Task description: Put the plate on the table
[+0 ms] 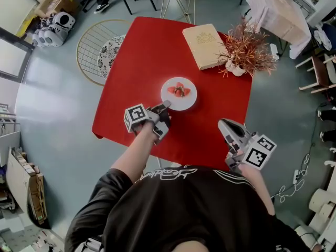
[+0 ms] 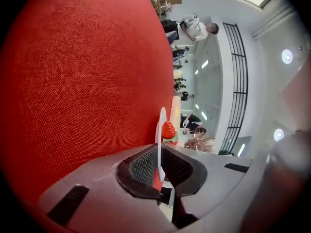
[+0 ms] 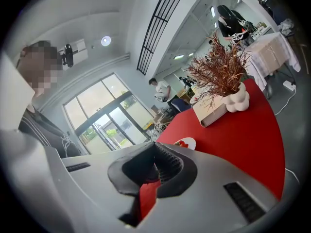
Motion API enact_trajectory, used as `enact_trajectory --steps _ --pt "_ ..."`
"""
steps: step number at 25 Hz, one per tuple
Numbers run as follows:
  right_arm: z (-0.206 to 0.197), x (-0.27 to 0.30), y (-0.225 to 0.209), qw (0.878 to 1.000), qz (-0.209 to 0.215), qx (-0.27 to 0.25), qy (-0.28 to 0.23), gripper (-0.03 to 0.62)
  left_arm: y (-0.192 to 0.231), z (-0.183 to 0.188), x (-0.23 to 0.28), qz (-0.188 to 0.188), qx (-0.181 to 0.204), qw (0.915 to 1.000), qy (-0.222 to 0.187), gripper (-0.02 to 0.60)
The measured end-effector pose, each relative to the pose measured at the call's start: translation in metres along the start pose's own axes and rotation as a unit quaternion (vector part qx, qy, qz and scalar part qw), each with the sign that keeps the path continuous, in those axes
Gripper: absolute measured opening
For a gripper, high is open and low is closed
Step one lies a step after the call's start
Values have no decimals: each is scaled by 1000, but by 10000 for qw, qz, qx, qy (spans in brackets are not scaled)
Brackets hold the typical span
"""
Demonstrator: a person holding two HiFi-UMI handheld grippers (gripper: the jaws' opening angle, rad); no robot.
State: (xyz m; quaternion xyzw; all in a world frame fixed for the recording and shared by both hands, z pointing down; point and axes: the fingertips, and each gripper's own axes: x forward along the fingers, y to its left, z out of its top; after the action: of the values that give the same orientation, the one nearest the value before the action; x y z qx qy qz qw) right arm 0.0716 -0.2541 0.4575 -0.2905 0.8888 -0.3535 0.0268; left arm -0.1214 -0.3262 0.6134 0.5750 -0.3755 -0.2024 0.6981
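My left tongs [image 1: 165, 107] are pinched shut on the near-left rim of the plate [image 1: 190, 100]; in the left gripper view the thin white edge runs straight between the ribbed pads. I grip only the bare rim, so the strawberries [image 1: 179, 91] in the middle aren't touched and the plate stays flat. The plate sits over the middle of the red table [image 1: 136, 62], well clear of every edge. Whether its base already touches the cloth I can't tell, but it looks as good as down, so I judge that letting go is what's left.

My right tongs [image 1: 223, 124] hang by the table's near edge toward its right corner. The pads are pressed together on nothing and kept out of the way, since one grip is enough for so light a plate.

The beige book [image 1: 203, 46] at the far edge bears an emblem I can't read. The print on my shirt [image 1: 168, 174] is too warped to make out.
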Motion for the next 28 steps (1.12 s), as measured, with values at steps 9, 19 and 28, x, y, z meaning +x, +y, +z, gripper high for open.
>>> enact_trajectory --steps 9,19,28 --pt "-4 -4 -8 9999 -87 107 -13 8 10 0 3 166 80 9998 10 17" --pt "-6 -7 -6 9997 -127 179 -56 8 9 -1 4 383 149 9991 38 17" --pt "-9 -9 -5 9995 -148 251 -74 8 -5 -2 9 158 264 9995 -39 137"
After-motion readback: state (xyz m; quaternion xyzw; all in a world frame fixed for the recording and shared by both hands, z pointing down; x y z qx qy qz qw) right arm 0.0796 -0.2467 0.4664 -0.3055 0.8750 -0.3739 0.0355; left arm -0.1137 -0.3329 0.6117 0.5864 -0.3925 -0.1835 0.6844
